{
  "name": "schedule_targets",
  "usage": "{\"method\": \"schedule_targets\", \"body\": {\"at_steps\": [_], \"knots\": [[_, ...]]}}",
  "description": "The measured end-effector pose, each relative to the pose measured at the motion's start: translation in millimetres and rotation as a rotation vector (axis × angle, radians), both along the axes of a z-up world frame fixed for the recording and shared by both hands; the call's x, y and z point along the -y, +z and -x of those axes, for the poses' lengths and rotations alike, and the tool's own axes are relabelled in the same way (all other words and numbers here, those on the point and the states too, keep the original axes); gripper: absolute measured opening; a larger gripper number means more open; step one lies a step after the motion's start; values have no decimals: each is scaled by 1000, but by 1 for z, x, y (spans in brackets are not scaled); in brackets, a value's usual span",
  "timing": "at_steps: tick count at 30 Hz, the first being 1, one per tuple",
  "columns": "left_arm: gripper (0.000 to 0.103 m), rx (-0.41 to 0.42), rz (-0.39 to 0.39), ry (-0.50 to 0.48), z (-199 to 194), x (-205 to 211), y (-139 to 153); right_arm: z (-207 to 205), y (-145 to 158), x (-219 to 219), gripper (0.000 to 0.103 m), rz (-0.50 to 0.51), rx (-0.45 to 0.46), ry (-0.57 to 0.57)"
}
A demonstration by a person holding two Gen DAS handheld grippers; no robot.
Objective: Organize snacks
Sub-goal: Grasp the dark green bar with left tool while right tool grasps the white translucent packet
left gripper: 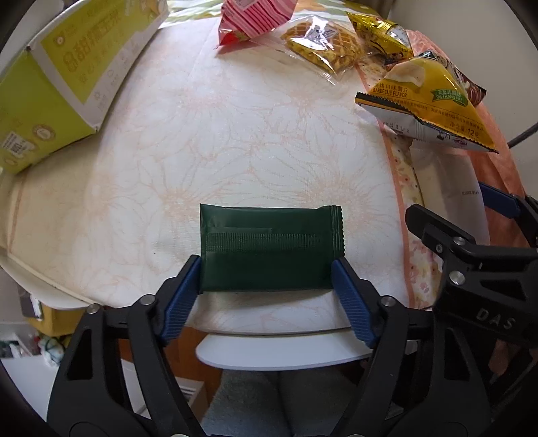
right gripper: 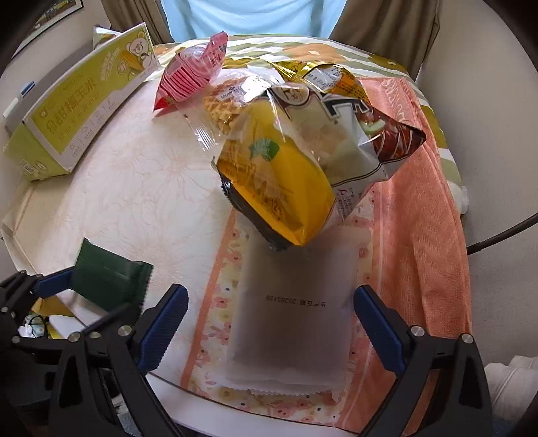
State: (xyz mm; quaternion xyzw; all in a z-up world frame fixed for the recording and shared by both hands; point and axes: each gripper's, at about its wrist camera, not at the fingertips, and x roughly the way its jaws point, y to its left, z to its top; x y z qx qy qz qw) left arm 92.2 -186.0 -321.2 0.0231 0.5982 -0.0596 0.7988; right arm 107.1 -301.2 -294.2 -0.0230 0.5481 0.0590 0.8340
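My left gripper (left gripper: 267,279) has its blue pads (left gripper: 183,295) against both short ends of a dark green snack packet (left gripper: 269,248) lying near the table's front edge; the packet also shows in the right wrist view (right gripper: 107,279). My right gripper (right gripper: 270,319) is open, its fingers standing either side of a flat white packet (right gripper: 292,322) without touching it. A yellow barbecue chip bag (right gripper: 285,188) leans over the white packet's far end; it also shows in the left wrist view (left gripper: 433,101).
A green-yellow corn box (left gripper: 64,74) lies at the far left. A pink-striped bag (left gripper: 252,16), a waffle packet (left gripper: 319,43) and a gold bag (left gripper: 380,33) lie at the back. An orange cloth (right gripper: 427,218) covers the right side. The table edge (left gripper: 282,353) is close below.
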Motion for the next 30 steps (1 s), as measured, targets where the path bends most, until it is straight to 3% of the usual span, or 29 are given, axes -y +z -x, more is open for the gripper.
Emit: {"method": "schedule_targets", "body": {"at_steps": [4,8,12,16,20,22,30], "knots": [[67,2,35,6,1,-13,4,0,-5,3,98,13,-2,-24],[67,-7,31,4,-3,-14,5,0,-10,7,91,58,-27,-33],[72,-23,12,5,-13,-3,3,2,-7,15,91,17,-34,-26],[89,-41,-13,-24,-19,7,-1,0,-2,24,91,-34,-49,-34],[90,-50,-25,-36,-27,14,-2,-6,4,41,91,-84,-72,-43],[95,-65,-39,-41,-29,17,-4,-7,4,46,91,-97,-83,-47],[97,-136,-45,-26,-44,35,-11,-11,7,38,91,-120,-118,-73]]}}
